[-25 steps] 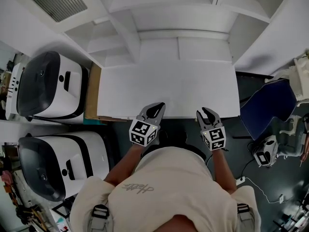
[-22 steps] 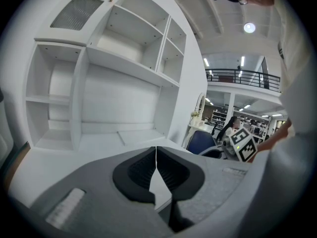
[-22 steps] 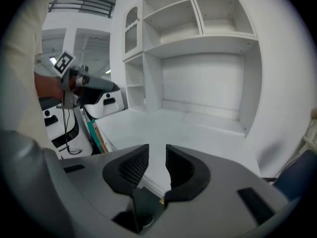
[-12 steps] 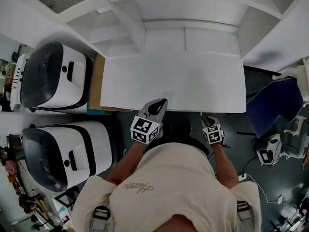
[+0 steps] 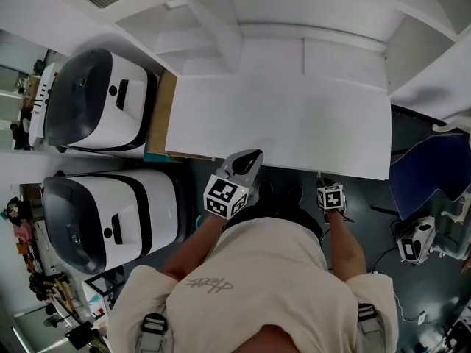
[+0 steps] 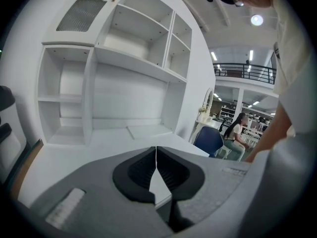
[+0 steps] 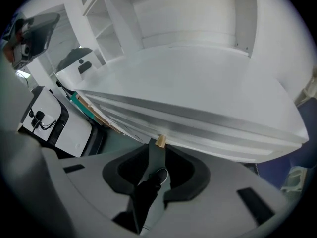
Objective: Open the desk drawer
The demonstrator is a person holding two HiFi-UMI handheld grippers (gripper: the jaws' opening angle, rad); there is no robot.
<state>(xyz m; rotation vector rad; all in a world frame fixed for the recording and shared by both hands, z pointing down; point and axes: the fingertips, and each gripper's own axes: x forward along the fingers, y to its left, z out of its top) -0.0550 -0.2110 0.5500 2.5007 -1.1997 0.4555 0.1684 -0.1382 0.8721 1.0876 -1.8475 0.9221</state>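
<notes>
Wide white desk (image 5: 280, 116) with shelves, flat white drawer (image 7: 213, 133) tucked under its front edge, long axis along that edge, facing the person. Looks rigid, probably slides easy. Grey left gripper (image 6: 156, 151) pinched together, empty; grey right gripper (image 7: 157, 148) slightly apart at the small tan knob (image 7: 160, 141), best grab spot

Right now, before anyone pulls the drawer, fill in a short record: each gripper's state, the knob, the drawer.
Left gripper: jaws together, empty, above the desk top
Right gripper: jaws apart, lowered below the desk's front edge, aimed at the knob
Knob: small, tan, right at the right gripper's tips; contact cannot be told
Drawer: appears closed, front in line under the desk top
</notes>
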